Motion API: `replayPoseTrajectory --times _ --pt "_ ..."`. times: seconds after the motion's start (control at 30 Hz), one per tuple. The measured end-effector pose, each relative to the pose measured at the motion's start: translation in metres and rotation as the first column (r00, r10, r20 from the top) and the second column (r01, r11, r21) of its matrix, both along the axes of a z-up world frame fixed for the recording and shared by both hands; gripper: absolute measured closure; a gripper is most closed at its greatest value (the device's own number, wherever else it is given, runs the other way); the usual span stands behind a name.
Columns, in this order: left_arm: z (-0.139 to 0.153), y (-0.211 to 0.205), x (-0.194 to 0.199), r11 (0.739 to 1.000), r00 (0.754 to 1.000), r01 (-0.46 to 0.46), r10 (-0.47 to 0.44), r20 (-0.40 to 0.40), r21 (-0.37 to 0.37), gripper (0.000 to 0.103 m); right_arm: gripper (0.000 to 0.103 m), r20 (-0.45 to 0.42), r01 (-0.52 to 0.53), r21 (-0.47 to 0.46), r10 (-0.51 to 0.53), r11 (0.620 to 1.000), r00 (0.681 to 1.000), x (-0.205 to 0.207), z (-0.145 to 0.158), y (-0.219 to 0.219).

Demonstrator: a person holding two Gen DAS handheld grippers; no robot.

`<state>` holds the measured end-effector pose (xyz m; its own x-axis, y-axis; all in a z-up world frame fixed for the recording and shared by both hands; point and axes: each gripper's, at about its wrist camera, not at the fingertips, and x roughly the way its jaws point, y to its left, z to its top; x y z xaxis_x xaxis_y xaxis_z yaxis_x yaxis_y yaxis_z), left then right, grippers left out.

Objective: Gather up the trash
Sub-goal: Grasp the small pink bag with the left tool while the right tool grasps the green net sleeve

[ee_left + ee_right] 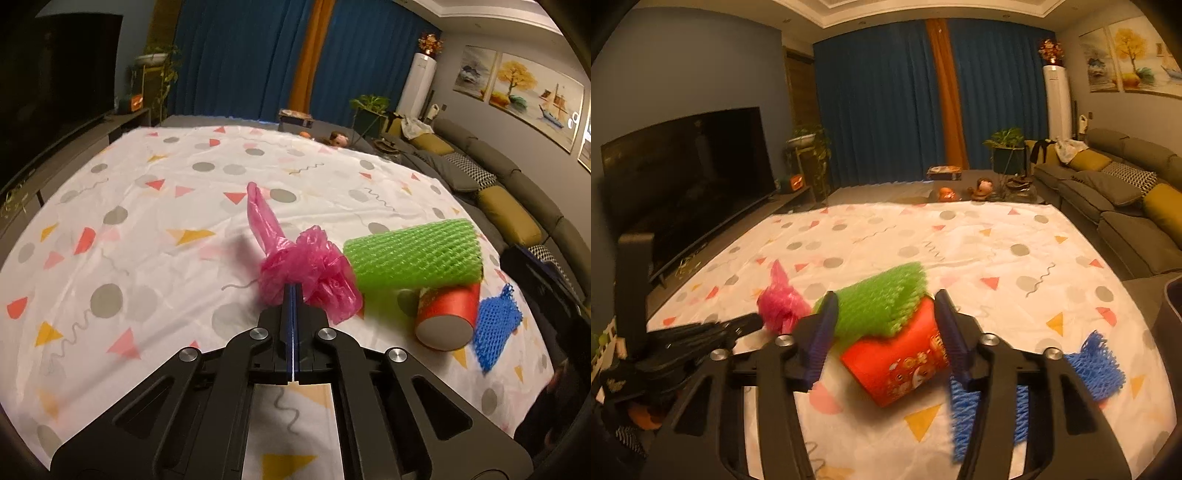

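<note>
1. Left gripper was clamped on the pink plastic bag, just above the sheet — pickup step underway.
2. Right gripper stood apart, straddling the red cup under the green foam net — likely needed closing next.

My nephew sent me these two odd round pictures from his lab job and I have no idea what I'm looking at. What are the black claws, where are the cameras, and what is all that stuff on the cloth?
The claws are two-finger grippers that a person holds, one per hand. Each carries a wide-angle camera looking along its fingers, hence the round pictures.

In the left camera's view, the left gripper is shut on a crumpled pink plastic bag. In the right camera's view, the right gripper is open, its fingers either side of a red paper cup lying on its side.

A green foam net sleeve rests across the cup, and a blue foam net lies to the right. All sit on a patterned white cloth. This is trash being collected.
</note>
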<state>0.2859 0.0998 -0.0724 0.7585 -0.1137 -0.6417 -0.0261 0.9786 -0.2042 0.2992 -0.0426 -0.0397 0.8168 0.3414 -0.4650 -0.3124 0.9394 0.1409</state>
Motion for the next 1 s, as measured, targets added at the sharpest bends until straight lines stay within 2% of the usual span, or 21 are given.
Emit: replayPoseTrajectory --times 0.2,0.37,0.4,0.47,0.63,0.77,0.93,1.0 --pt "0.018 0.006 -0.022 1.000 0.998 -0.005 0.006 0.064 -0.017 0.103 0.045 -0.069 0.009 0.017 -0.008 1.000 0.998 0.022 -0.008 0.000" --pt "0.015 0.012 -0.017 0.999 0.998 -0.041 0.042 0.050 -0.013 0.102 0.045 -0.092 0.007 0.014 -0.006 1.000 0.996 0.035 -0.012 0.006" --pt "0.015 0.013 -0.015 0.999 0.998 -0.043 0.043 0.048 -0.011 0.099 0.045 -0.093 0.005 0.011 -0.004 1.000 0.996 0.037 -0.012 0.008" --pt "0.015 0.012 -0.011 0.998 0.997 -0.054 0.054 0.048 0.008 0.081 0.045 -0.094 -0.003 0.008 0.004 1.000 0.996 0.040 -0.012 0.011" --pt "0.014 0.014 -0.012 0.998 0.997 -0.065 0.065 0.049 0.007 0.070 0.046 -0.097 -0.017 -0.006 0.017 1.000 0.995 0.047 -0.015 0.016" --pt "0.013 0.017 -0.013 0.997 0.996 -0.080 0.079 0.049 0.002 0.061 0.060 -0.097 -0.038 -0.014 0.036 0.999 0.995 0.049 -0.017 0.018" --pt "0.011 0.016 -0.013 0.997 0.996 -0.078 0.077 0.045 0.009 0.054 0.069 -0.085 -0.067 -0.035 0.064 0.997 0.994 0.046 -0.018 0.022" --pt "0.011 0.015 -0.013 0.997 0.996 -0.074 0.073 0.045 0.009 0.053 0.081 -0.082 -0.078 -0.043 0.074 0.996 0.994 0.045 -0.018 0.024"
